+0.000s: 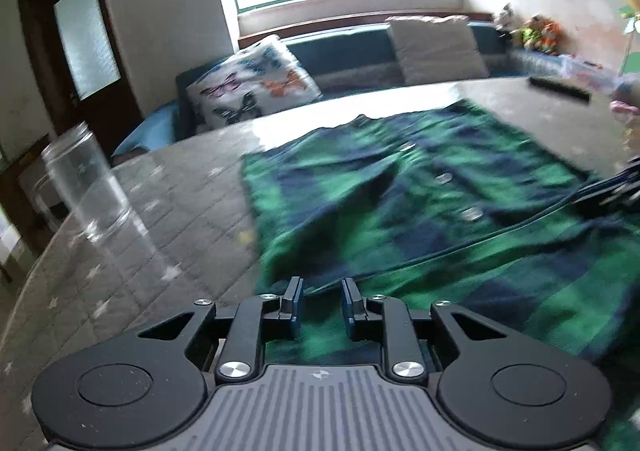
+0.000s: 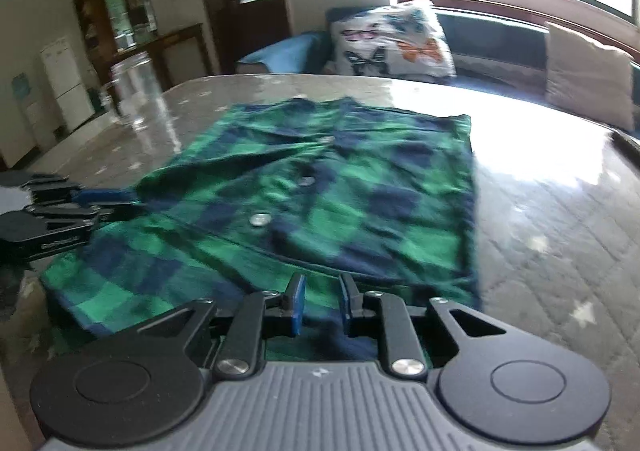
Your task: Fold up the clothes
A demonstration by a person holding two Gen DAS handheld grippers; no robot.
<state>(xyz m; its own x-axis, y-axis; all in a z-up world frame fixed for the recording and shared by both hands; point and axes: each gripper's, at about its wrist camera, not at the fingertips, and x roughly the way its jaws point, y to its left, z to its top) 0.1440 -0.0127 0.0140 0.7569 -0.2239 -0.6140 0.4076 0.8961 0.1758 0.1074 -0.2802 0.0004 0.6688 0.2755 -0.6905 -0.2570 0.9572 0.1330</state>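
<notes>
Green-and-navy checked shirt (image 2: 320, 195) lies spread on the desk (image 2: 540, 211), button side up; three pale buttons (image 2: 260, 219) run in a line up its middle. The desk has a grey quilted cover with small white stars under a glossy sheet, with strong window glare beyond the shirt's far edge.

Left gripper (image 1: 320, 291): fingers apart, a clear gap between the blue pads, nothing between them. It sits low over the near hem of the shirt, the fabric showing directly under and beyond the fingertips. In the right wrist view the same gripper (image 2: 116, 201) comes in at the shirt's left edge, its fingers lying level at the fabric's border; whether they touch the cloth cannot be told through the blur.

Right gripper (image 2: 320, 291): fingers apart, gap empty. It is poised over the shirt's near edge, where a folded layer ends in a dark seam just beyond the fingertips. In the left wrist view a part of it (image 1: 624, 187) shows at the shirt's right side, too blurred to read.

Clear glass jar (image 2: 138, 95) stands upright on the desk, left of the shirt and apart from it. A dark flat object (image 1: 560, 89) lies on the desk beyond the shirt's far right corner. Butterfly-print cushion (image 1: 252, 87) rests on the sofa past the desk, behind the shirt.
</notes>
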